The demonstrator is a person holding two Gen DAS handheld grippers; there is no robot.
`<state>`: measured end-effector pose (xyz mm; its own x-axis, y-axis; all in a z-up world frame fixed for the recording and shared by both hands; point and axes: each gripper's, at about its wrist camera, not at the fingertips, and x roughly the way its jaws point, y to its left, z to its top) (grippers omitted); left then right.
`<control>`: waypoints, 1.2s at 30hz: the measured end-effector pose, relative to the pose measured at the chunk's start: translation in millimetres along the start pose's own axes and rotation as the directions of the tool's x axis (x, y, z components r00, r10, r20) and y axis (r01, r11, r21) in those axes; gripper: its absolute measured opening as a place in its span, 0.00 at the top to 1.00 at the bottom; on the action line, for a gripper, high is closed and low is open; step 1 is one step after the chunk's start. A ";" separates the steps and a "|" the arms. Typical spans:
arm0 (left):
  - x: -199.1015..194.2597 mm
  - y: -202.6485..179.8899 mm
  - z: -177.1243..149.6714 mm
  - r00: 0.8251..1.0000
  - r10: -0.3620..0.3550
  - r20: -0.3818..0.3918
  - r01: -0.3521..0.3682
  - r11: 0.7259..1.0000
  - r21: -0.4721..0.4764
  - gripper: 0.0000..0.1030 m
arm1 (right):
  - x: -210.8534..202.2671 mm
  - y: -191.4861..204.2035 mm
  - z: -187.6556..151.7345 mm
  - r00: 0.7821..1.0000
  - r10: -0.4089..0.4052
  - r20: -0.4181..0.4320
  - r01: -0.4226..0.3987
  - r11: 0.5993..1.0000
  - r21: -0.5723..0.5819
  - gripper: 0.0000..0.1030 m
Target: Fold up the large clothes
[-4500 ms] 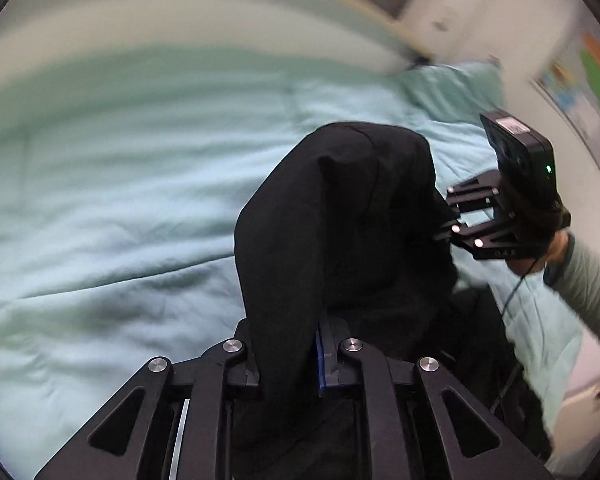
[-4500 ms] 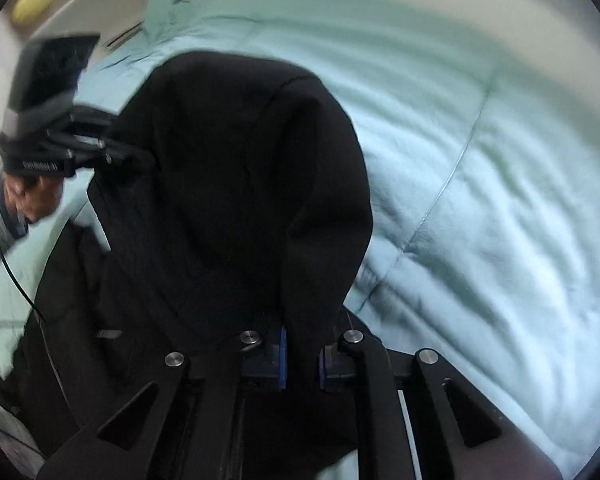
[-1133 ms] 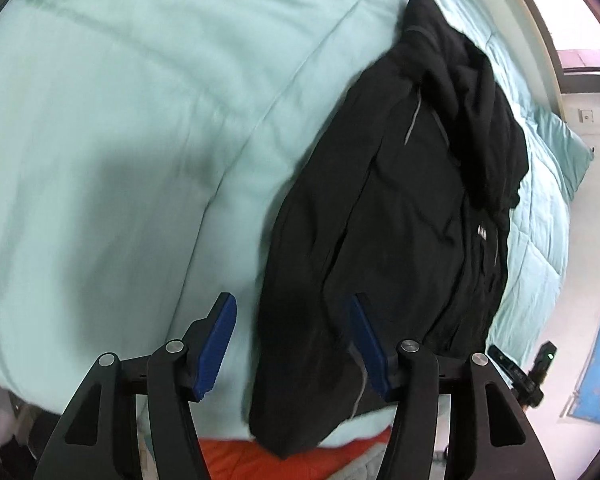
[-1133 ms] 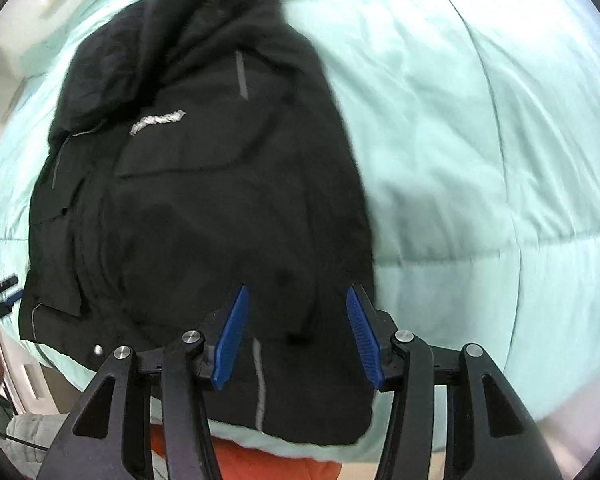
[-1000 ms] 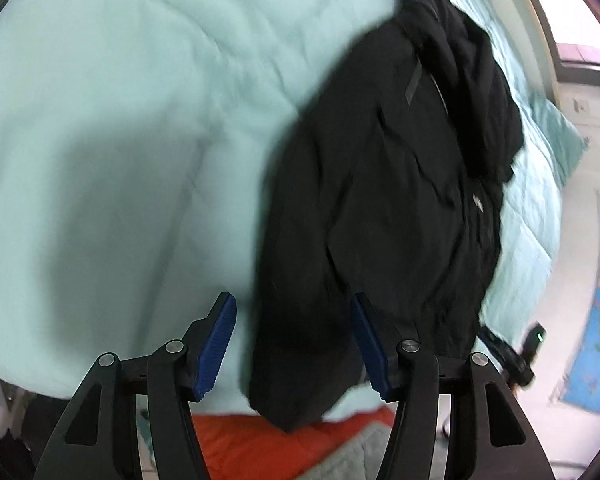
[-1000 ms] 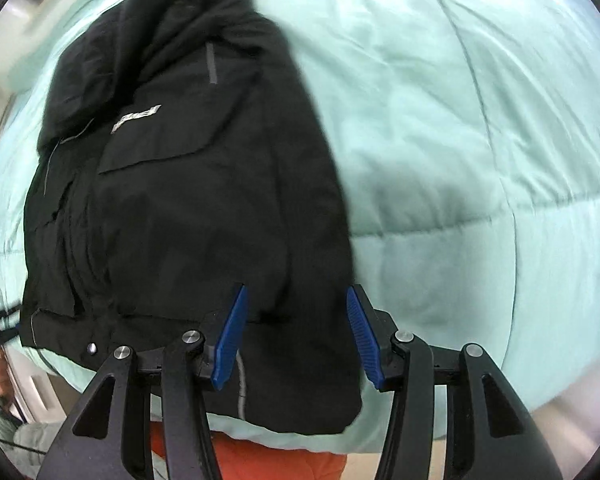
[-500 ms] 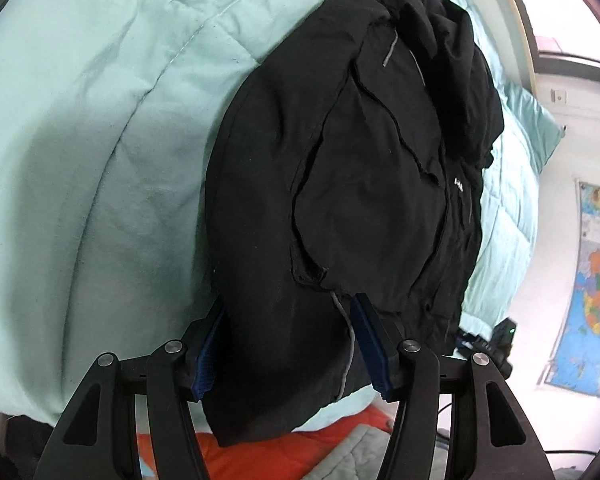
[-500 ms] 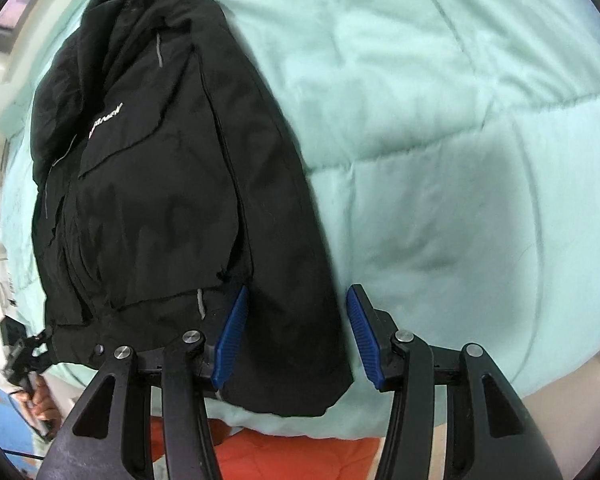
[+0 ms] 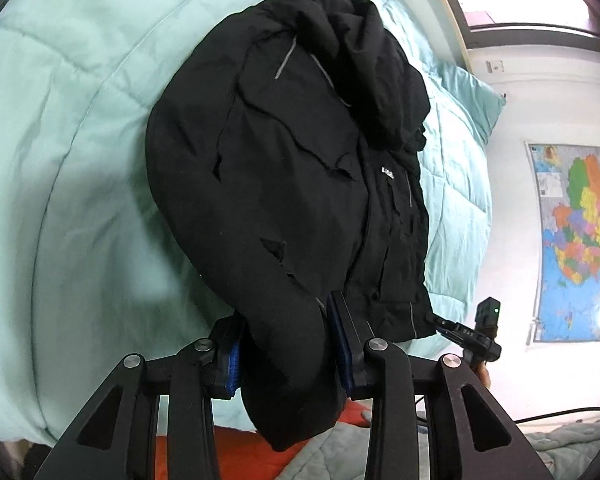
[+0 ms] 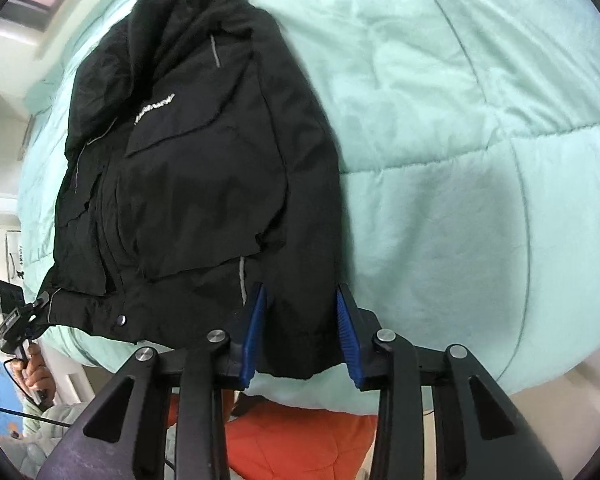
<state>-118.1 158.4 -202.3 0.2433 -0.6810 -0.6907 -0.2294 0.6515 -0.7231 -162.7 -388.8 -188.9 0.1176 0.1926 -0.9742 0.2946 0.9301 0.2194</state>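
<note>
A black hooded jacket [image 9: 292, 168] lies lengthwise on a mint-green quilt [image 9: 68, 128], hood at the far end, hem hanging over the near bed edge. It also shows in the right wrist view [image 10: 196, 168]. My left gripper [image 9: 286, 344] has its blue-padded jaws open around a sleeve end at the jacket's left hem corner. My right gripper [image 10: 298, 320] is open too, with the jacket's right hem corner between its pads. The right gripper also shows small in the left wrist view [image 9: 466, 334], and the left one in the right wrist view [image 10: 28, 312].
An orange blanket [image 10: 300, 436] and grey quilted fabric [image 9: 332, 456] lie below the bed edge. A pillow [image 9: 468, 100] sits at the bed head. A colourful map [image 9: 576, 240] hangs on the white wall to the right.
Earlier both grippers held the jacket lifted, then let go. Over the last second both have moved in to the hem, and the fabric now sits between each pair of open jaws.
</note>
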 end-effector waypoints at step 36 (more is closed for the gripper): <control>38.7 16.0 23.1 0.994 0.032 -0.108 -0.032 0.999 0.004 0.56 | 58.7 -25.5 -2.1 0.973 0.187 -0.134 -0.172 0.978 0.121 0.59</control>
<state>-90.5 150.2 -240.6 0.1326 -0.6916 -0.7100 -0.2336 0.6744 -0.7005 -165.3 -400.5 -251.7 0.0430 0.4035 -0.9140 0.3824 0.8385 0.3882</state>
